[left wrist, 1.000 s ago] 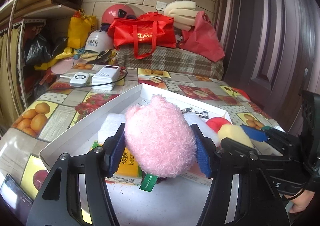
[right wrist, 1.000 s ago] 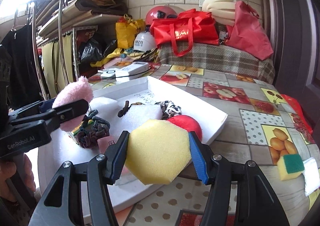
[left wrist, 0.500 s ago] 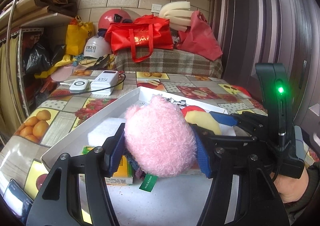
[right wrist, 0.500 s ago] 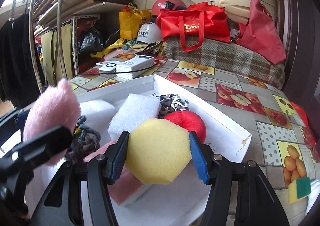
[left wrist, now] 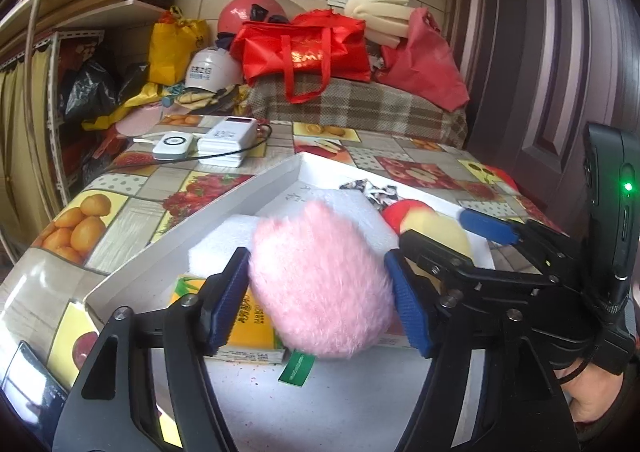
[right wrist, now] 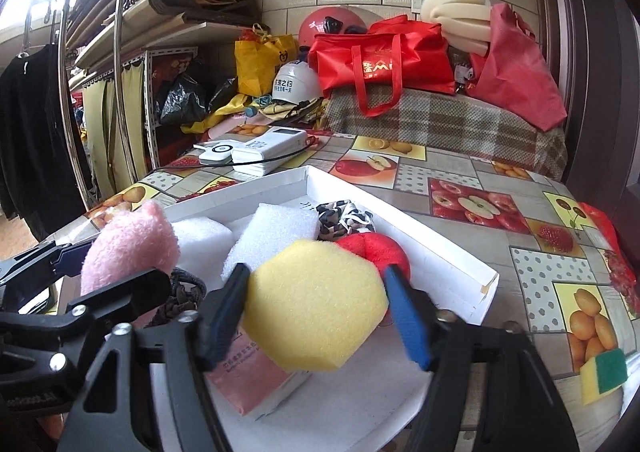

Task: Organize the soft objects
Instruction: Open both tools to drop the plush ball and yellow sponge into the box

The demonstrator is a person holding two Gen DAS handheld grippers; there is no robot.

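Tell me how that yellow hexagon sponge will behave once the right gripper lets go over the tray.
The yellow sponge looks like porous foam, so probably light and springy. The right gripper has just been opening around it. Its flat faces suggest it will settle in the white tray rather than roll.

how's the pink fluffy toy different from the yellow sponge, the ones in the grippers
The pink fluffy toy is furry and rounded; the yellow sponge is smooth foam with flat, angular sides. The toy sits between the left gripper fingers, the sponge between the right gripper fingers. Both jaws have just been opening over the white tray.
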